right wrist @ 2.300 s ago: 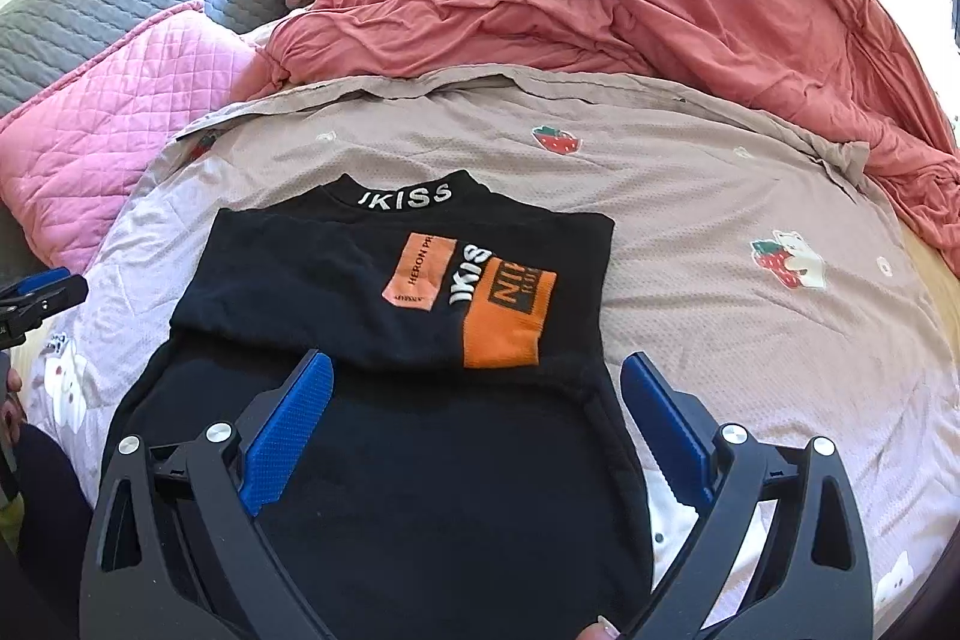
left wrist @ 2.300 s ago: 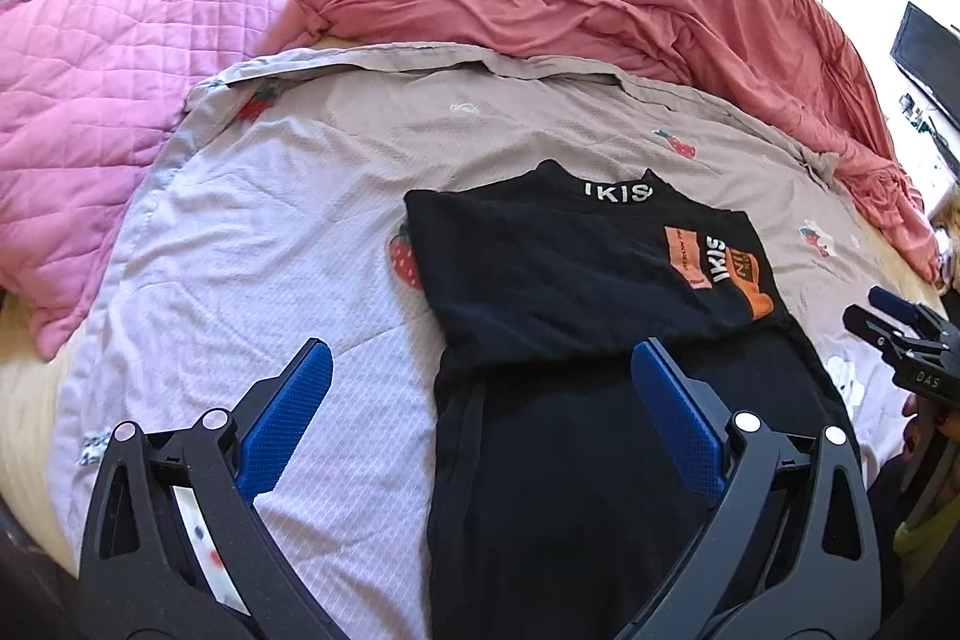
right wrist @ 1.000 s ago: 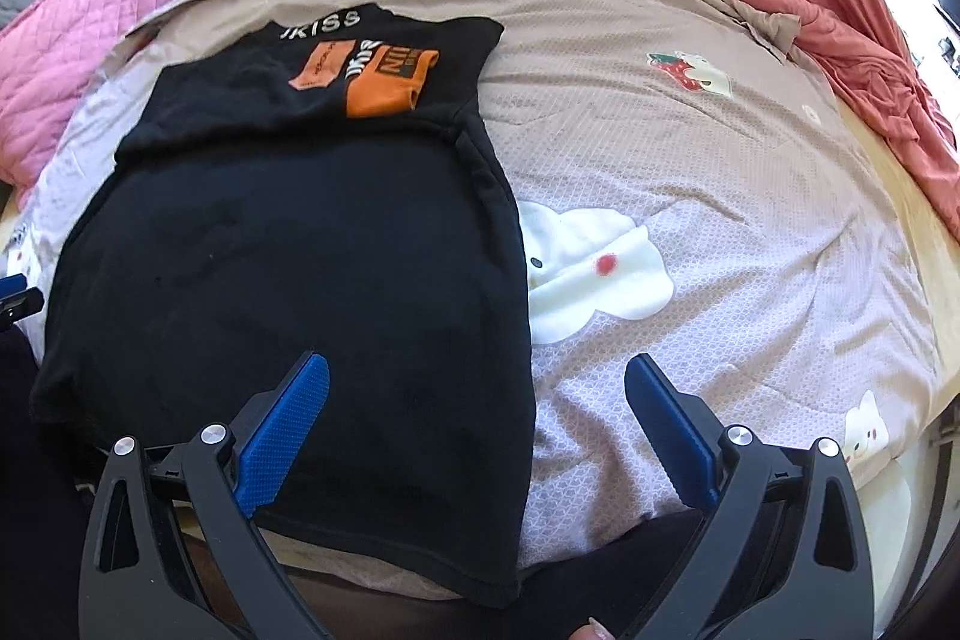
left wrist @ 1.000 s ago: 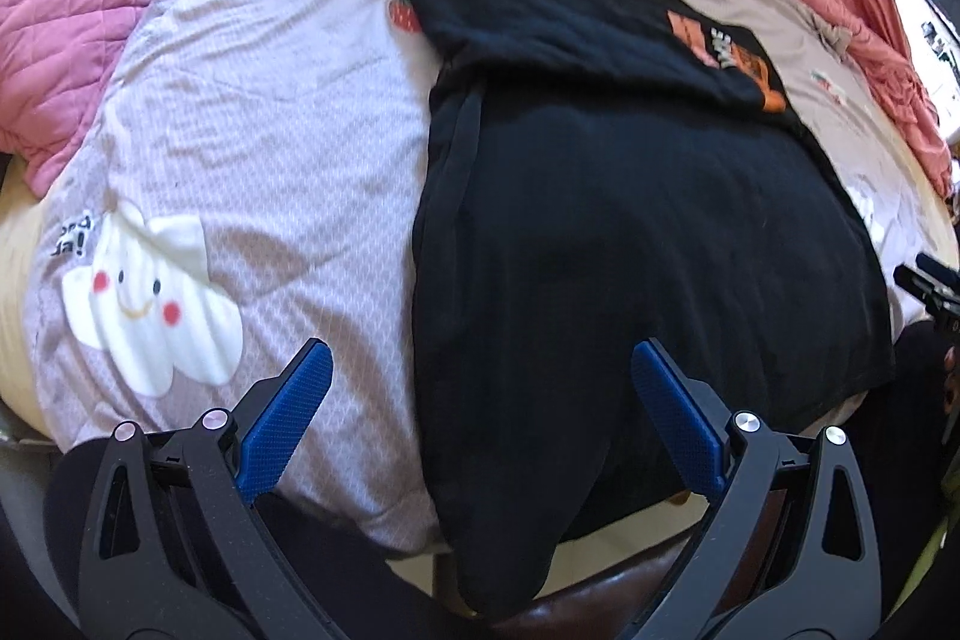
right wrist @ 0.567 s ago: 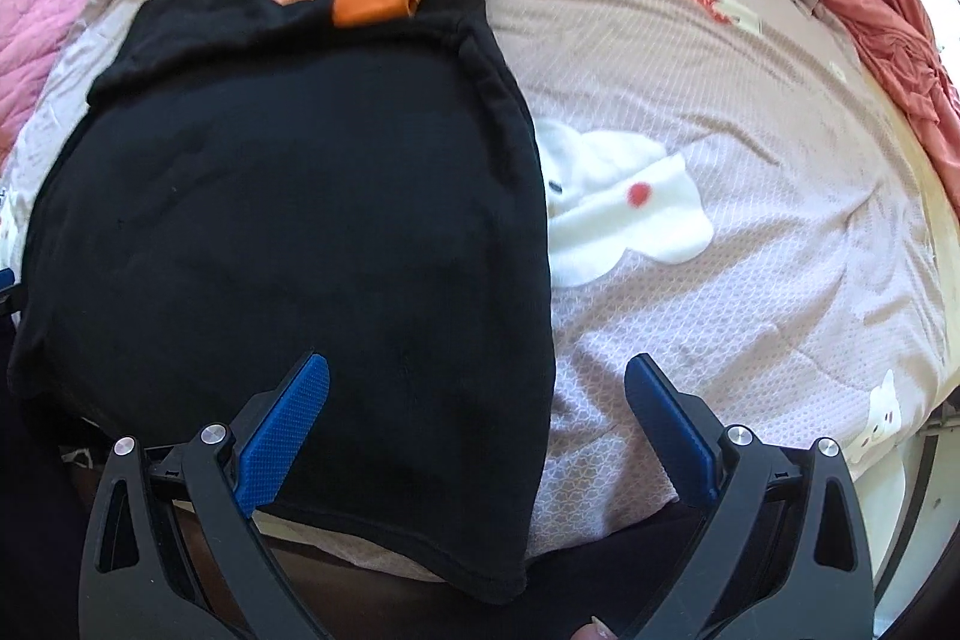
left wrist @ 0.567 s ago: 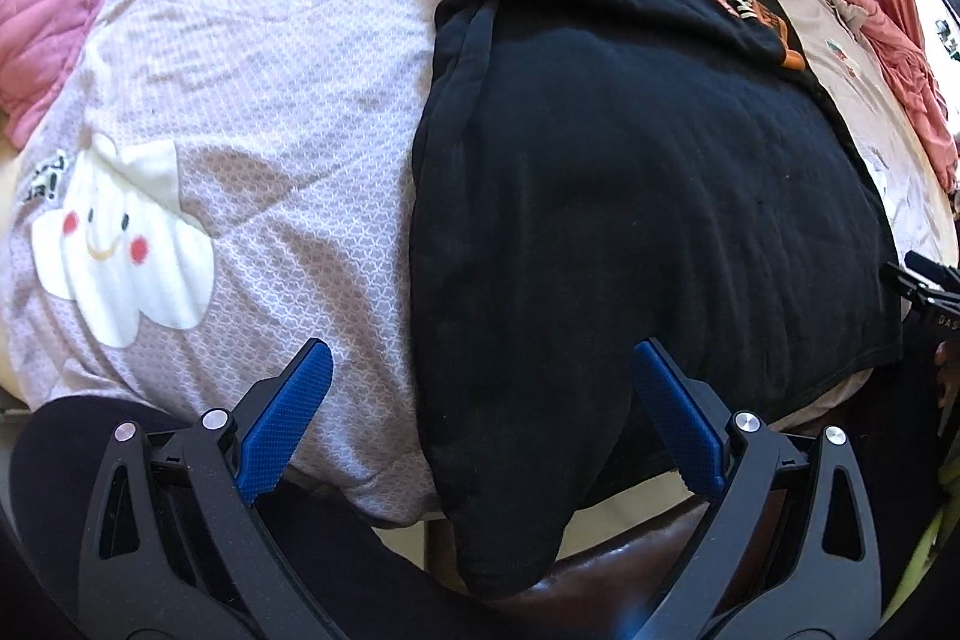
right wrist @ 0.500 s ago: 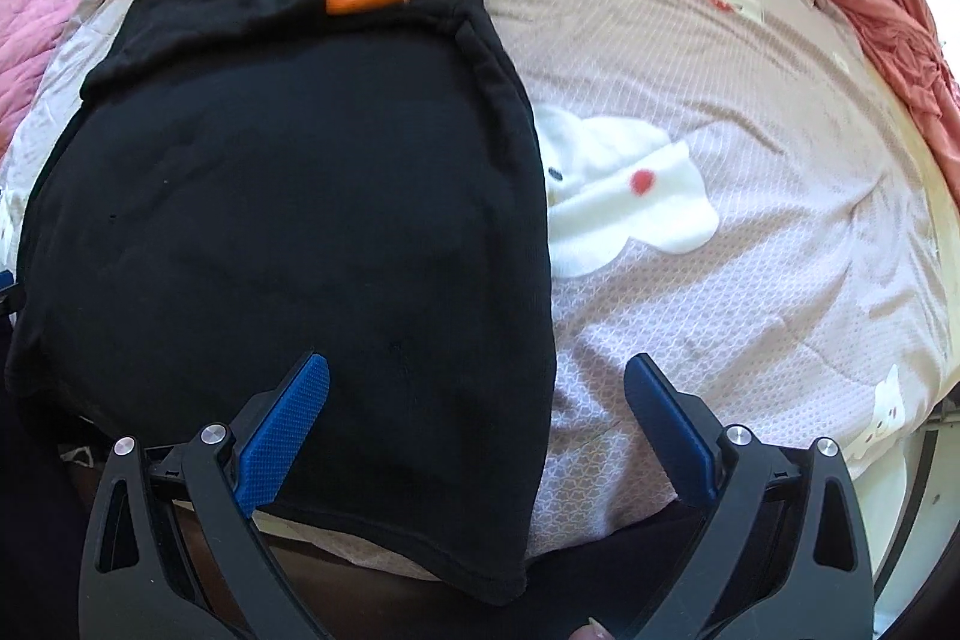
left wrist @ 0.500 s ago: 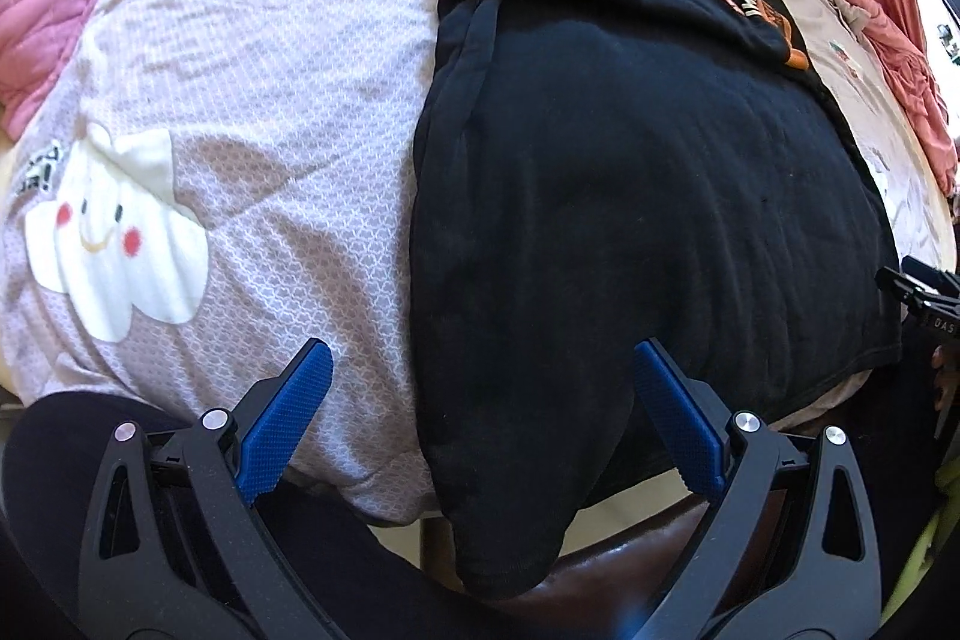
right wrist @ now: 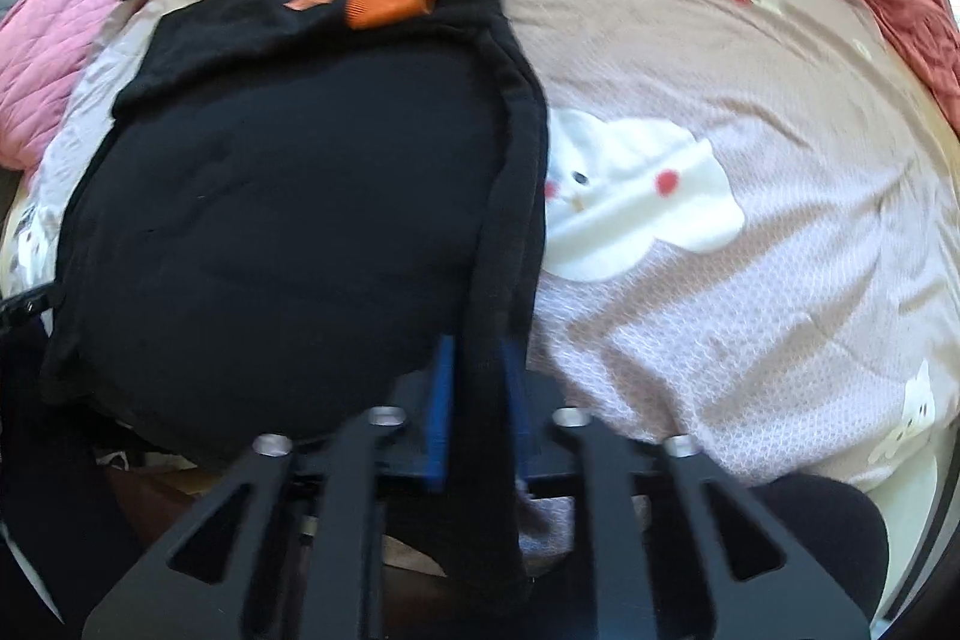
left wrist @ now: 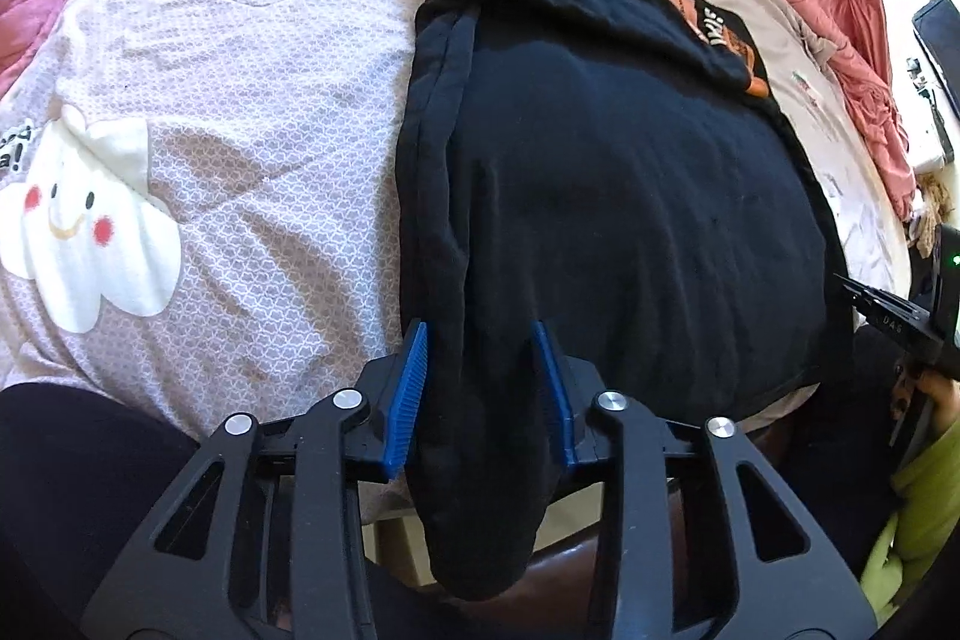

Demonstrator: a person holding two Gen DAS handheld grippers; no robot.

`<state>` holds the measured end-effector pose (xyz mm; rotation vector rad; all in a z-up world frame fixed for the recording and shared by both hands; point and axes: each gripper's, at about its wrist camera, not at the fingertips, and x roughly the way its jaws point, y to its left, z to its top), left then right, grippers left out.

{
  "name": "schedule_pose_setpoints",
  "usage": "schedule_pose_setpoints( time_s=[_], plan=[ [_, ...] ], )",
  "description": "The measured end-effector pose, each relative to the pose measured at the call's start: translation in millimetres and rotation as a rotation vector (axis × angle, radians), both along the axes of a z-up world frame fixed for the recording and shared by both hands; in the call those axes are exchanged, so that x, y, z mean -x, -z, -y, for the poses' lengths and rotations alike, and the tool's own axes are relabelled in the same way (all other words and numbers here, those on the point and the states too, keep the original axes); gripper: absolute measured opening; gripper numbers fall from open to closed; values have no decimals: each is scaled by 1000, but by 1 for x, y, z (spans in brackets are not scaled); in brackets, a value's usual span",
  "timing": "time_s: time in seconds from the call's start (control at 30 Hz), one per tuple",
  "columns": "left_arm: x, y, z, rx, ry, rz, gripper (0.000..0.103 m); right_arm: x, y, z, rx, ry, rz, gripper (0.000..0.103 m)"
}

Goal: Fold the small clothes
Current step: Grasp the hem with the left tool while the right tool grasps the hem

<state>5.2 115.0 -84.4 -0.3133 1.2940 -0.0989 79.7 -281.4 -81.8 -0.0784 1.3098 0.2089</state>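
Hanging shirt hem point(left wrist: 480, 538) hidden below bed point(left wrist: 240, 100)

One black shirt point(left wrist: 630, 172), two tools (left point(left wrist: 480, 388), right point(right wrist: 477, 400)), two pink quilts, one bedsheet point(left wrist: 228, 58).

A bed with a pale cartoon-printed sheet point(left wrist: 252, 58) is bearing a black printed T-shirt point(left wrist: 630, 196), its hem overhanging the edge.

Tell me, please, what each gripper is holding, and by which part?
Both hold the black shirt at its near hem: left gripper on its left corner, right gripper on its right corner.
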Motion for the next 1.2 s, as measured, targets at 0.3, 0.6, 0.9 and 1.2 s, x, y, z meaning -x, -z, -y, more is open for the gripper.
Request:
schedule_pose_setpoints(
  time_s=[0.3,0.6,0.9,1.2],
  plan=[
    [0,14,1,3,11,-73,52,-5,15,14,-64,41,-76,29],
    [0,-1,10,50,56,8,7,4,-9,17,-188,13,14,7],
    [-13,-44,-7,168,24,205,6,-11,-40,49,-428,91,168,7],
    [-74,-67,-32,162,-44,308,6,-73,-59,55,-544,119,288,7]
  ],
)
